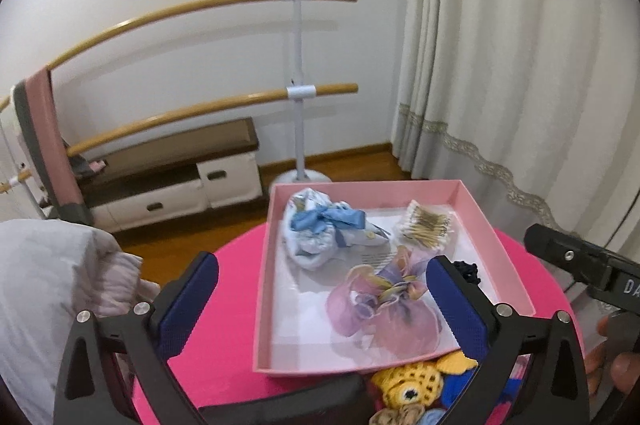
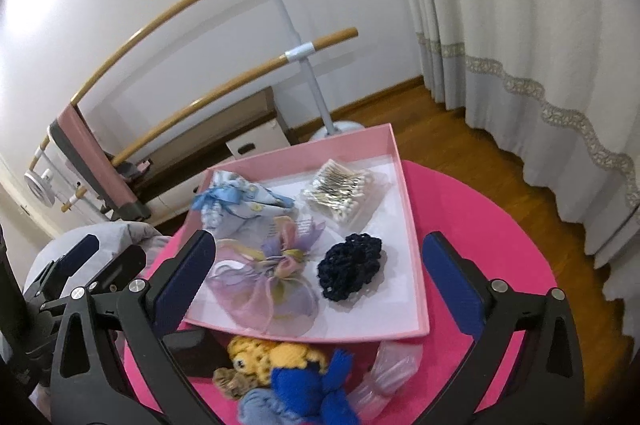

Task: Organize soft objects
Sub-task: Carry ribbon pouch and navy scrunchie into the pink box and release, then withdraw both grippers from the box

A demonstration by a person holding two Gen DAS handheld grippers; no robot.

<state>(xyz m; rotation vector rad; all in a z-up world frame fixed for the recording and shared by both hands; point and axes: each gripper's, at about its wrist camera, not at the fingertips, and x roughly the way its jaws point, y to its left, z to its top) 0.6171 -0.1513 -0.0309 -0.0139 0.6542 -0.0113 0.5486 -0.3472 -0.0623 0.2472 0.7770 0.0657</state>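
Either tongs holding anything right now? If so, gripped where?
Nothing is held. Left tongs and right tongs both stand open and empty above the pink cardboard box.

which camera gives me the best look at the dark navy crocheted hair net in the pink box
The right wrist view: the navy hair net lies fully exposed on the pink box floor, between the open fingers. In the left wrist view only a sliver peeks out behind the left hand-held gripper.
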